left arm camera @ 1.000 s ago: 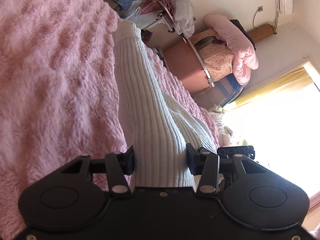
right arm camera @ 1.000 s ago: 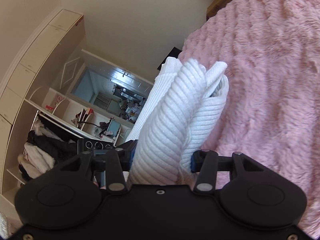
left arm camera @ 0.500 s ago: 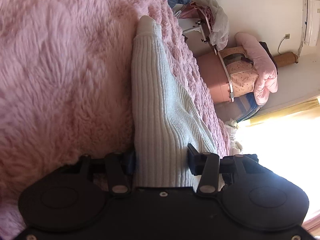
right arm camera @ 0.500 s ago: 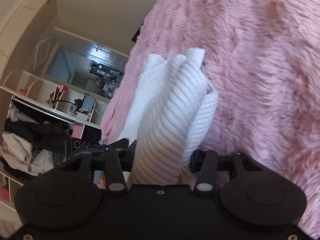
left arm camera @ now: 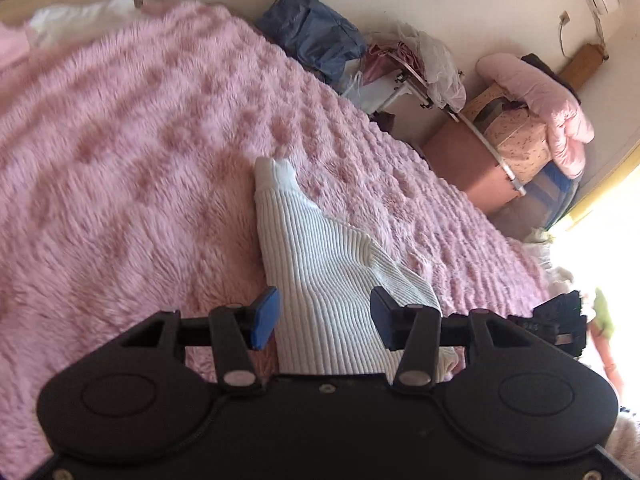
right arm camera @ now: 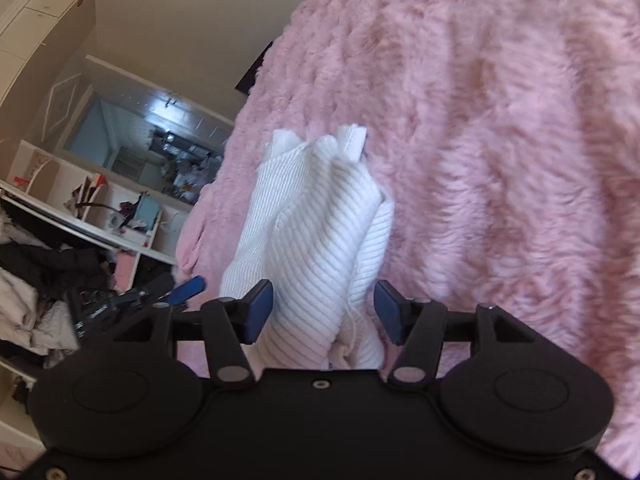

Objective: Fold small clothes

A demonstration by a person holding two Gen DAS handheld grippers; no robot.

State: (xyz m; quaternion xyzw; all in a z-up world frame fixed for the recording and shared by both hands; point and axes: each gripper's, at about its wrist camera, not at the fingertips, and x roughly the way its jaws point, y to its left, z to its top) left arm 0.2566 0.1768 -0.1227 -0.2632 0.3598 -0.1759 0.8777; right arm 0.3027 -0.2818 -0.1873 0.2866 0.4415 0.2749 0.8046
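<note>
Where the white ribbed sweater [left arm camera: 332, 264] lies on the fluffy pink blanket [left arm camera: 120, 140], seen running straight up the gap of the left gripper [left arm camera: 325, 316] and on away from it to a plain cuff end. Left jaws standing apart: the blue left pad [left arm camera: 264, 318] just off the sweater's edge with a sliver of blanket showing between, the other pad at or just over the sweater's far edge, contact there too close to call. No visible squeeze in the knit at either side. In the right wrist view, the same sweater [right arm camera: 320, 232] bunched into several thick folds, lying on the blanket [right arm camera: 500, 140] and reaching back between the fingers of the right gripper [right arm camera: 323, 312]. Right jaws opening, the sweater between them but both blue pads [right arm camera: 258, 312] clear of the cloth, a gap showing on each side. Beyond the sweater's left side in that view, past the blanket's edge, open shelves [right arm camera: 80, 208] with clutter and the other gripper's blue fingertip [right arm camera: 188, 290]. Beyond the sweater in the left wrist view, off the far edge of the blanket, a blue bundle [left arm camera: 316, 32] against the wall.
</note>
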